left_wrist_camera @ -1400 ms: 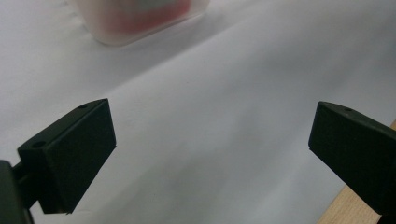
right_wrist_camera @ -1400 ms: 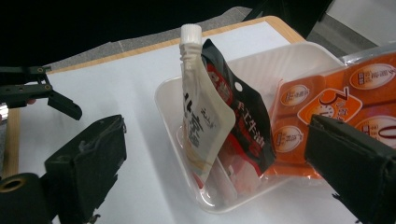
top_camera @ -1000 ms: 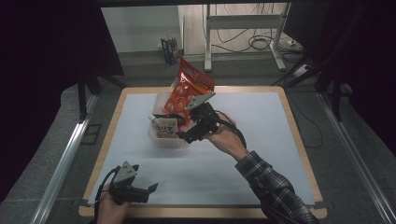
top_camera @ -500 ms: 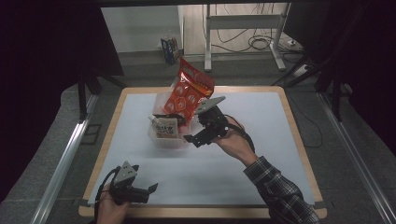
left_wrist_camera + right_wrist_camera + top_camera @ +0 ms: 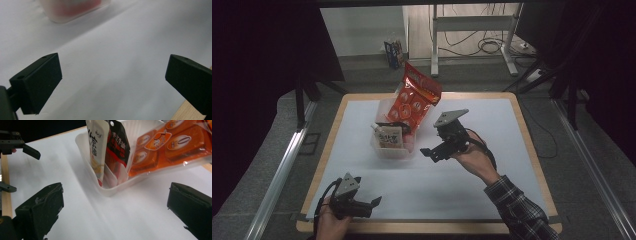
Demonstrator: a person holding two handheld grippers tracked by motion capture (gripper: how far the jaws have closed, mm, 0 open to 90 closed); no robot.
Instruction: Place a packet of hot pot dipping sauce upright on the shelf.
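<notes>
Clear plastic bin (image 5: 384, 150): sitting on the white table (image 5: 492, 125), left of centre, toward the far side

Large orange-red snack bag (image 5: 414, 97): standing tilted in the bin, its top leaning out over the far right rim; in the right gripper view the bag (image 5: 172, 145) is overhanging the bin wall (image 5: 110, 191)

Pale sachet (image 5: 389, 136): standing upright at the bin's near end; a dark red-and-black packet (image 5: 117, 147) is leaning just behind it

Right gripper (image 5: 432, 152): hovering just beside the bin on its right, jaws spread wide and holding nothing, pointing at the bin

Left gripper (image 5: 374, 201): resting low at the near left edge of the table, well apart from the bin, jaws gaping wide and gripping nothing
</notes>
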